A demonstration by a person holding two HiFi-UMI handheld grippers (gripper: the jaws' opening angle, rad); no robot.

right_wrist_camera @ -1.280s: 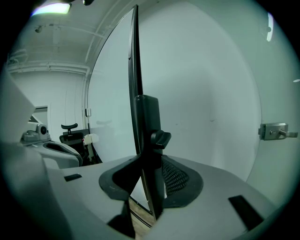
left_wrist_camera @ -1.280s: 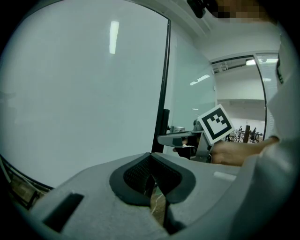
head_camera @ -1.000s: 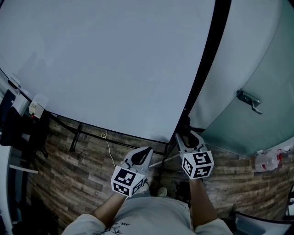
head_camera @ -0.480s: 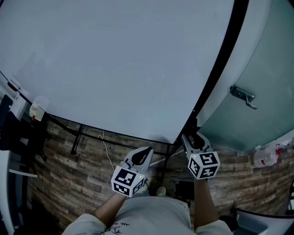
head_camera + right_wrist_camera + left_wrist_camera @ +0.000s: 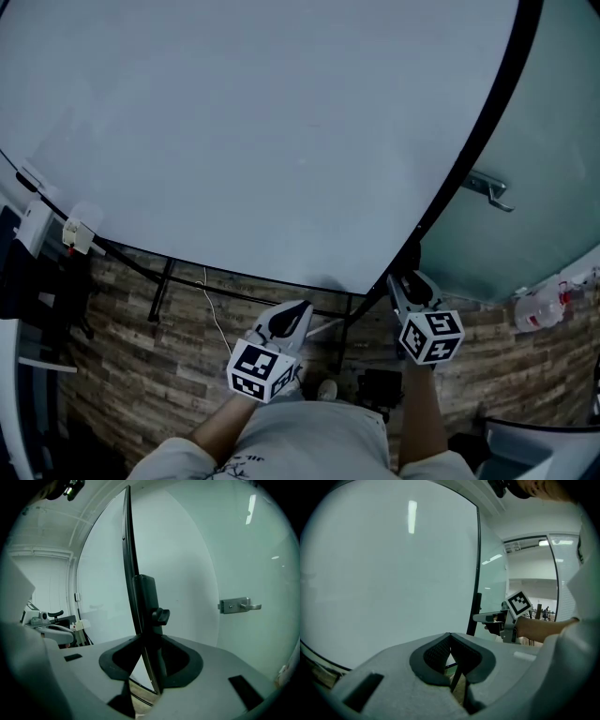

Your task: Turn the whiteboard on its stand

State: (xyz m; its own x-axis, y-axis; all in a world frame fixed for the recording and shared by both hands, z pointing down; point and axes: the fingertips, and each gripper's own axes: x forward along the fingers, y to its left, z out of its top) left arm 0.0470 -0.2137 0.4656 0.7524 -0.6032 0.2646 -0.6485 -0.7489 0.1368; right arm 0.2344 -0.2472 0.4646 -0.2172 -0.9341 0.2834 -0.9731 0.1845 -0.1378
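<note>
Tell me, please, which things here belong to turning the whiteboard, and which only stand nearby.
Part of the job:
whiteboard; stand; right gripper, shut on the whiteboard's edge; left gripper, shut, holding nothing.

Only nearby:
door handle; bottle on the floor.

This looks like an office or meeting room: a large whiteboard (image 5: 244, 131) stands on a wood-plank floor (image 5: 141, 370) beside a frosted glass wall (image 5: 553, 131) with a metal door handle (image 5: 489, 191), and a ceiling strip light (image 5: 543, 542) glows beyond.
</note>
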